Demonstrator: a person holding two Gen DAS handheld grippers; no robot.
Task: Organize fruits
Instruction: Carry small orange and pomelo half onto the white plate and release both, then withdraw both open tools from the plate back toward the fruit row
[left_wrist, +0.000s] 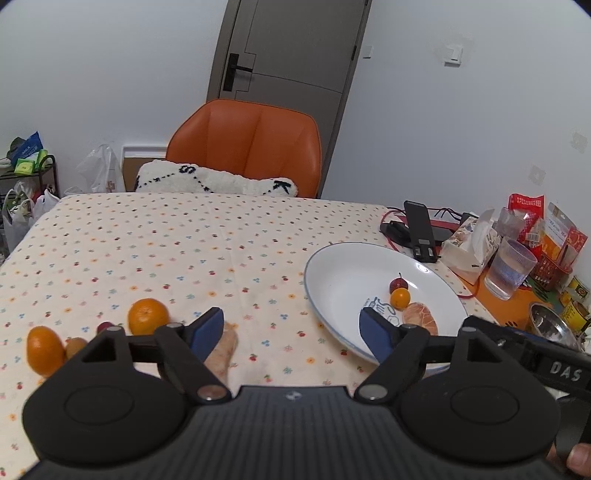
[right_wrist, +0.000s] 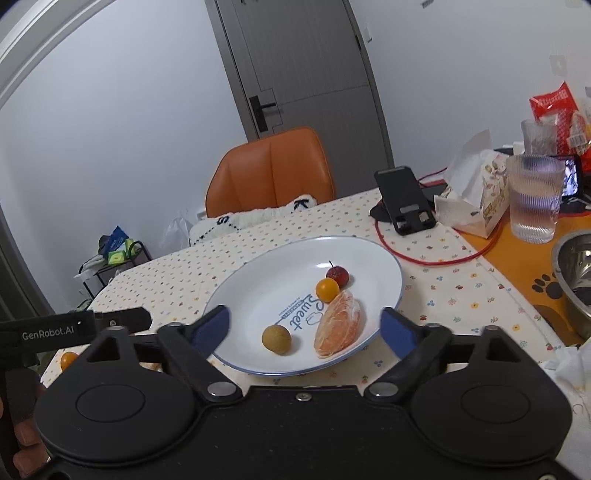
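While both grippers hang released | left gripper (left_wrist: 291, 332) nearest peeled segment (left_wrist: 221, 350) at table's (left_wrist: 147, 240) near edge | soft, squishy, pinch its sides gently | right gripper (right_wrist: 304, 328) over plate (right_wrist: 258, 280), 4 fruits in

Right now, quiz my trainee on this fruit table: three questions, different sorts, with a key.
1. True or false: the left gripper holds a fruit.
2. How many fruit pieces lie in the white plate?
3. Multiple choice: nearest the plate's far rim is A) the red berry, B) the brown round fruit, C) the peeled orange piece.

Key: 1 false, it is open and empty. 2 four, counting the small yellow fruit. 3 A.
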